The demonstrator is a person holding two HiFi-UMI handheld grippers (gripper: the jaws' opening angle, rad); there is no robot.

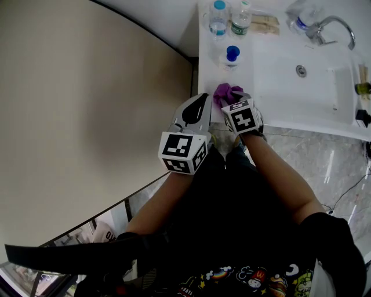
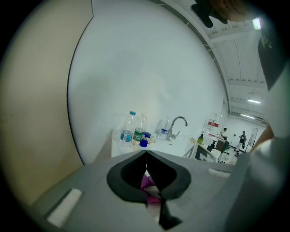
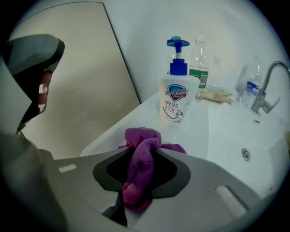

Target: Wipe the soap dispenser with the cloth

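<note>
A white soap dispenser [image 1: 232, 56] [image 3: 176, 97] with a blue pump stands upright on the white counter [image 1: 206, 69], left of the basin. A purple cloth [image 1: 225, 93] [image 3: 140, 149] lies bunched at the counter's front edge, a short way in front of the dispenser. My right gripper [image 1: 233, 97] [image 3: 141, 146] points down at the cloth and is shut on it, a fold squeezed between the jaws. My left gripper [image 1: 203, 98] [image 2: 146, 153] is close beside it on the left, its jaws together with nothing held. Through its lower gap a bit of cloth [image 2: 147, 183] shows.
Two water bottles [image 1: 218, 17] [image 1: 240, 17] stand behind the dispenser by the wall. The sink basin [image 1: 324, 87] with its tap [image 1: 333, 26] is to the right. A beige wall [image 1: 87, 116] runs along the left of the counter. Small bottles [image 1: 363, 88] sit at the far right edge.
</note>
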